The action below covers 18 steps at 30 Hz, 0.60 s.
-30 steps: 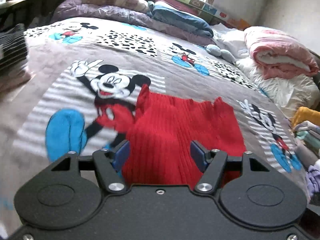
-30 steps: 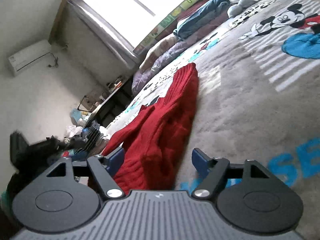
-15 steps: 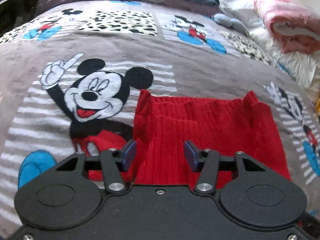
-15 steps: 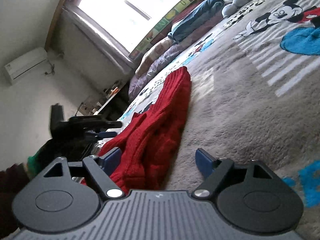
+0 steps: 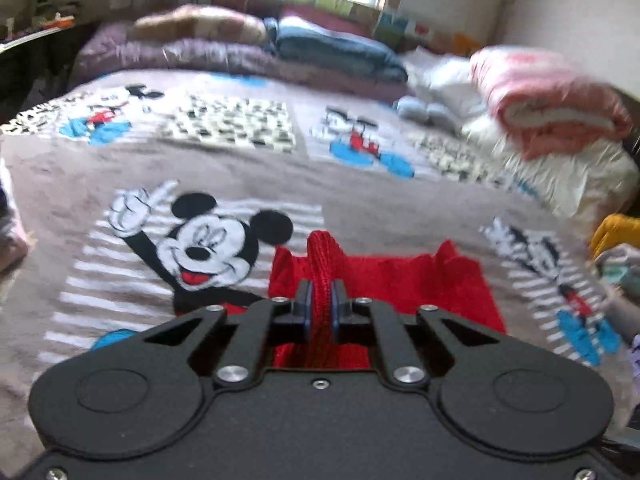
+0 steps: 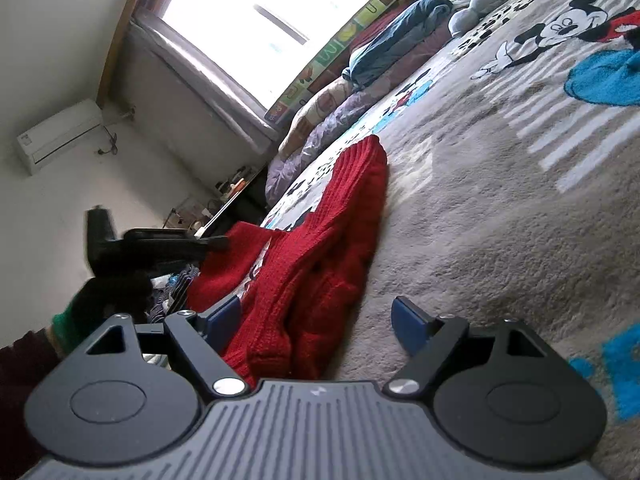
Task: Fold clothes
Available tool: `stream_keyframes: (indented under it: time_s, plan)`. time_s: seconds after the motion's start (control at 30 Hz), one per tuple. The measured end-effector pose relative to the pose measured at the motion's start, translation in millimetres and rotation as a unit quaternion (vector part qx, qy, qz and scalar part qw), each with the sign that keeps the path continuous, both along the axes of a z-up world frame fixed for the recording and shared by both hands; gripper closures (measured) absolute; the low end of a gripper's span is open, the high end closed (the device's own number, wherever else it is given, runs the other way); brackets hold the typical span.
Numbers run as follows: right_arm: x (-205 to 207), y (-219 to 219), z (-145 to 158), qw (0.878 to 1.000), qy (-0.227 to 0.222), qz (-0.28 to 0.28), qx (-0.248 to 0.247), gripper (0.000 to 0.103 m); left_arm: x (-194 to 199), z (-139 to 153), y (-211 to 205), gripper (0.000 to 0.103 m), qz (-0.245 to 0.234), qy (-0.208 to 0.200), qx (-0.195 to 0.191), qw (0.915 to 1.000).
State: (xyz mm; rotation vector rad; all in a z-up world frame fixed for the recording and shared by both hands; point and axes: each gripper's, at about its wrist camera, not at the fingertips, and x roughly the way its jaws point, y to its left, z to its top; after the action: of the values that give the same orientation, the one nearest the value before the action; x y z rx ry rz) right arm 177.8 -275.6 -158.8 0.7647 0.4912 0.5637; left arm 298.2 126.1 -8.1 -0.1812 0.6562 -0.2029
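The left gripper (image 5: 320,312) has its blue-padded fingers (image 5: 305,308) pinched tight on a raised fold of the red ribbed knit sweater (image 5: 404,284), the rest of which spreads flat beyond the fingertips on the grey Mickey Mouse bedspread (image 5: 360,200). The right gripper (image 6: 318,318) has its fingers (image 6: 408,322) spread wide, gripping nothing; the sweater's crumpled near edge (image 6: 316,256) lies between them, close to the left-hand finger.

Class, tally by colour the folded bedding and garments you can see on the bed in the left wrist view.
Red: 1, knit garment
Pink: 1, rolled quilt
Blue: 1, folded blanket
Purple: 1, duvet
Total: 4
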Motion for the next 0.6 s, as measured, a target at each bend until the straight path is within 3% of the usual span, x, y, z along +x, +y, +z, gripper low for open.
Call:
stream_keyframes:
  time_s: [0.27,0.6]
  plan:
    - [0,1,1,1.000,0.001,0.001,-0.001,0.021,-62,5,57,0.097,0.049,-0.038,-0.049,0.9969]
    - [-1,3,2,1.000,0.000,0.002,-0.004,0.019,-116,-43,127,0.097,0.128,-0.035,-0.117,0.9842]
